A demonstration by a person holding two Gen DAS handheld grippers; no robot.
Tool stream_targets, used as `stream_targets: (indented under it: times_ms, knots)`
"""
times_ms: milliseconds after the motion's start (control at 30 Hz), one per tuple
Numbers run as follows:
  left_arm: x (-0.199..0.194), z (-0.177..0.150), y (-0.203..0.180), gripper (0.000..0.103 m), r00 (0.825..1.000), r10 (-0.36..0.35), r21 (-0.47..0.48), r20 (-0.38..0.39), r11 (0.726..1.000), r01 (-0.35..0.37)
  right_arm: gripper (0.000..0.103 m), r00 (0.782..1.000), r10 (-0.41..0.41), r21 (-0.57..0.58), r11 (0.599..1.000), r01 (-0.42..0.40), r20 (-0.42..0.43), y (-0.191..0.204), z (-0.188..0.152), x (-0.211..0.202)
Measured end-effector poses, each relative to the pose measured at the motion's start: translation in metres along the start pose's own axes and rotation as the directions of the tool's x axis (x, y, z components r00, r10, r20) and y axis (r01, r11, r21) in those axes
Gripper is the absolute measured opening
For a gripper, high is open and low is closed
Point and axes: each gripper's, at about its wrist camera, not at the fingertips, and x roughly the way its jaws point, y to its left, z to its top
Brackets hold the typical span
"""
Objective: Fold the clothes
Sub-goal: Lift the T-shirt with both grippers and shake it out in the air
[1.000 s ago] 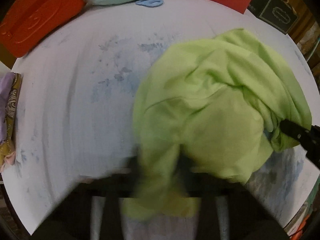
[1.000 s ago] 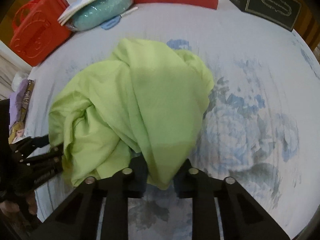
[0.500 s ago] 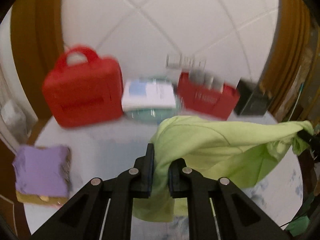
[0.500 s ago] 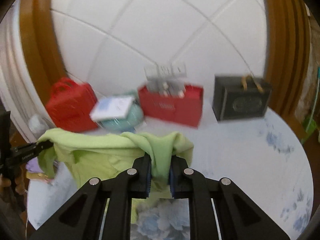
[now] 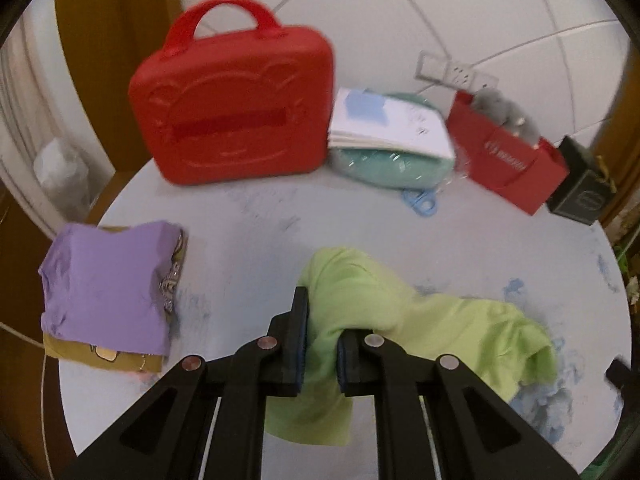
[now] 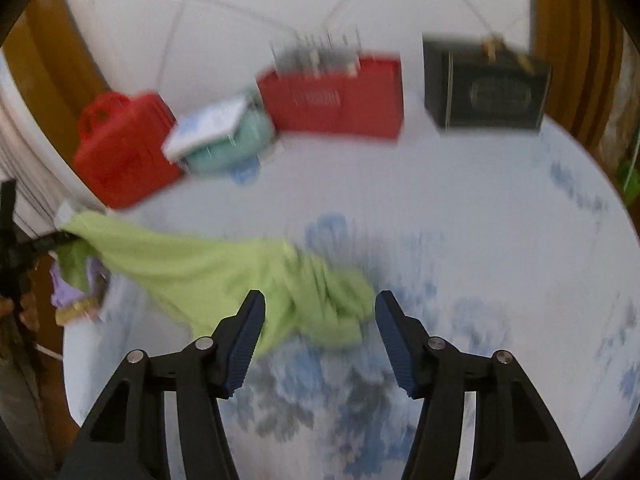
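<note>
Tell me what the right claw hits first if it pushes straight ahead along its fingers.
Most likely the lime-green garment, bunched just beyond the right claw, whose jaws are opening with the cloth's end between them; under it lies the floral tablecloth. Blur leaves depth uncertain.

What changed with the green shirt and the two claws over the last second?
The right claw let go: its jaws are opening, and the green shirt has dropped from them toward the table. The left claw stays shut on the shirt, now lifted. The purple folded stack and red case stayed put.

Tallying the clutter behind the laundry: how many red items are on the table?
2: red case at back left, red gift bag right of the teal bundle. Others may sit outside view.
</note>
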Motion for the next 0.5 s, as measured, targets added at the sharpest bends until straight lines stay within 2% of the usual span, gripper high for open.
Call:
stream_targets:
  times_ms: [167,400,500]
  knots:
    - [0.012,0.001,0.017,0.01,1.0,-0.001,-0.022,-0.02,1.0,0.0,0.057,0.991,0.029,-0.005,1.0,-0.03,-0.133,0.01,-0.035,0.05]
    - [0.021,-0.004,0.03,0.011,0.998,-0.037,-0.012,-0.041,0.999,0.037,0.058,0.973,0.108,-0.047,0.992,-0.12,-0.204,0.064,-0.043,0.1]
    - [0.028,-0.006,0.034,0.011,0.997,-0.041,-0.004,-0.058,0.999,0.041,0.068,0.97,0.109,-0.062,0.99,-0.125,-0.219,0.082,-0.044,0.119]
